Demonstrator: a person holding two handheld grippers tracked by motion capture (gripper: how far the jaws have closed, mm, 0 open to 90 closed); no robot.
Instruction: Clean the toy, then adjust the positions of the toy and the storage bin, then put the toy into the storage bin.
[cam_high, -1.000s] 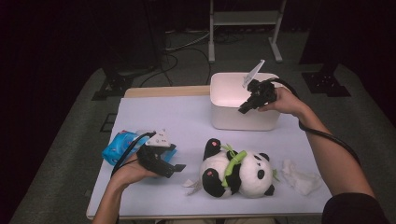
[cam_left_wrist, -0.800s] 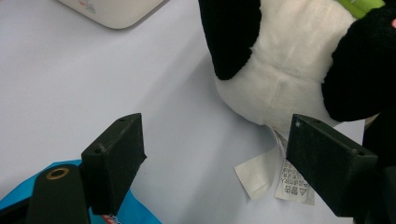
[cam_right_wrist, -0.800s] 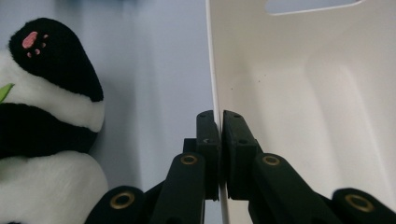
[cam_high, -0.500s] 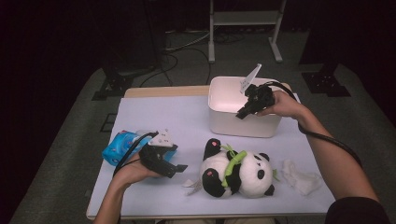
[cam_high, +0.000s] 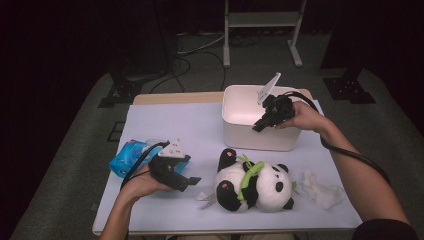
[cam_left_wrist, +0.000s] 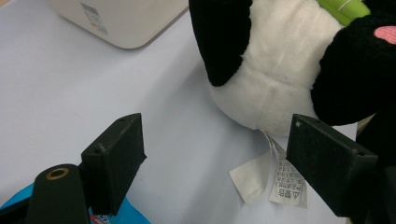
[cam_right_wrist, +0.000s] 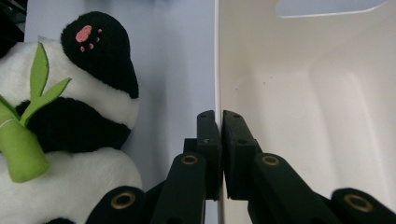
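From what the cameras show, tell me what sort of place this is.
Likely a staged recording room: a white-covered table under bright light, dark surroundings, cables across grey carpet, and a metal stand behind.

Your view: printed fabric tag (cam_left_wrist: 282, 179) of black-and-white plush panda (cam_left_wrist: 275, 70) half behind jaw (text too small); blue plastic packet (cam_left_wrist: 112, 217) cut off.

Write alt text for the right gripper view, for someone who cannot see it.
The right gripper, its two black jaws shut, pinches the thin wall of a cream plastic bin, one jaw inside and one outside. To the left, a plush panda holding a green bamboo stalk lies on the pale table.
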